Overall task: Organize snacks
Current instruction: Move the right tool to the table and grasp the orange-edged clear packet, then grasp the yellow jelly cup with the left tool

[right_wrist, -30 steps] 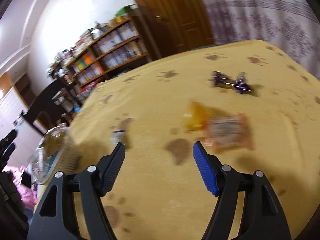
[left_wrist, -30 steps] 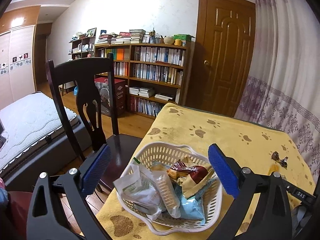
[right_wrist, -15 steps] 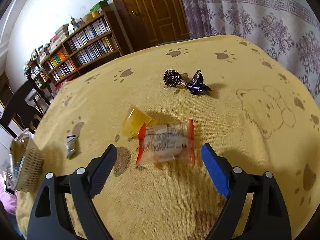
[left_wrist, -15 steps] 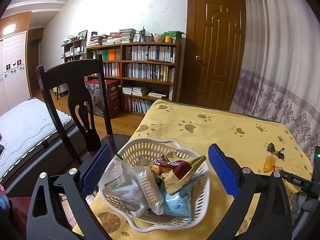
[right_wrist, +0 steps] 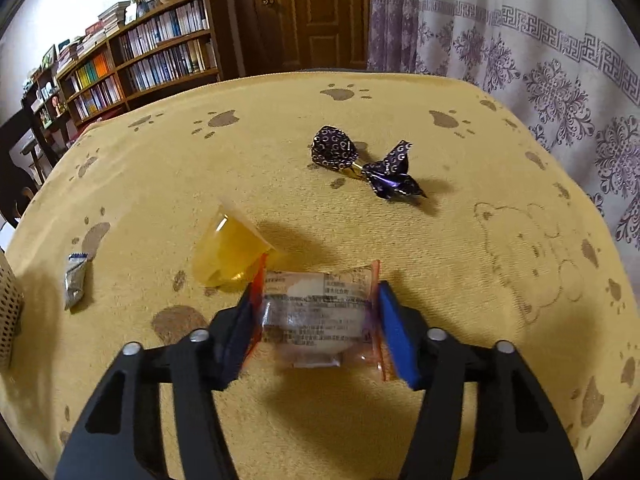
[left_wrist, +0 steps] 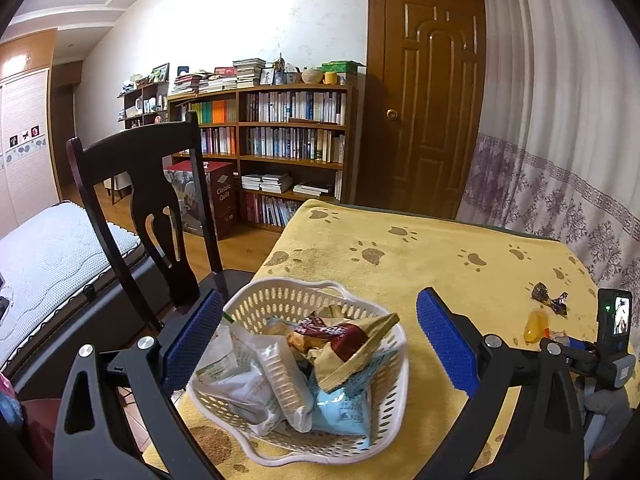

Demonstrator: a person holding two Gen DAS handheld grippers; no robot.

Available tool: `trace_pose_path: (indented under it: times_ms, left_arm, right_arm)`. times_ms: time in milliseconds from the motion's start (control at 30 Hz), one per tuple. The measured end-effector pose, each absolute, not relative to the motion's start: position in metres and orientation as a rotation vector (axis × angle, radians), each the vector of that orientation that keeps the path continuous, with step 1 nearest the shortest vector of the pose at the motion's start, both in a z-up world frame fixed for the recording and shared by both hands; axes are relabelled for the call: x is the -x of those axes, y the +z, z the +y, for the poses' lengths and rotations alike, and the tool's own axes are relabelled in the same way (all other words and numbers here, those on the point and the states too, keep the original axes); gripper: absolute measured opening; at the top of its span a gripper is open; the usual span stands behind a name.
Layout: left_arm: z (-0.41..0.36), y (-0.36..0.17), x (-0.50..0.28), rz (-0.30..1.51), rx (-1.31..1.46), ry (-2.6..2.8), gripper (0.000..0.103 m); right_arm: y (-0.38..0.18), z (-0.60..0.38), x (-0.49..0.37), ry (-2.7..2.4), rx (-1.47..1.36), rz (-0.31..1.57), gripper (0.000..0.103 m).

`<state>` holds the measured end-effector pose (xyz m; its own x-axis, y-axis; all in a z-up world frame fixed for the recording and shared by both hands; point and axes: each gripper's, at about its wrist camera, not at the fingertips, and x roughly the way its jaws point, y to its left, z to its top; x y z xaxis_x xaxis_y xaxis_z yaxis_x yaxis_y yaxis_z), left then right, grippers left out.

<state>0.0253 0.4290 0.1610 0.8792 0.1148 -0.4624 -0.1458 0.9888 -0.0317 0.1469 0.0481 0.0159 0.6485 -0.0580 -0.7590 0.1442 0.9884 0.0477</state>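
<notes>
Snacks wait in two places; we see the clear orange-edged packet [right_wrist: 320, 312] low in the right wrist frame, its long axis running crosswise, pad to pad, so our right gripper [right_wrist: 318, 330] has its jaws clenched on both crimped ends; the yellow jelly cup [right_wrist: 226, 250] touches its upper-left corner. Our left gripper [left_wrist: 316, 346] hangs released over the white basket [left_wrist: 384, 412], lower centre, on the yellow surface [left_wrist: 420, 256].
</notes>
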Motion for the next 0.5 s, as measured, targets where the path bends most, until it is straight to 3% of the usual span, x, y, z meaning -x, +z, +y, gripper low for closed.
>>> trace_pose_path:
  times_ms: [167,500]
  left_arm:
    - [0.412,0.16,-0.03,0.486,0.043,0.107,0.099]
    - [0.346,0.15,-0.049,0.521,-0.039,-0.003,0.099]
  right_arm:
    - [0.018,0.038,-0.135,-0.114,-0.114,0.848,0.049]
    - [0.027,0.0,-0.114,-0.16,-0.189,0.787,0.049]
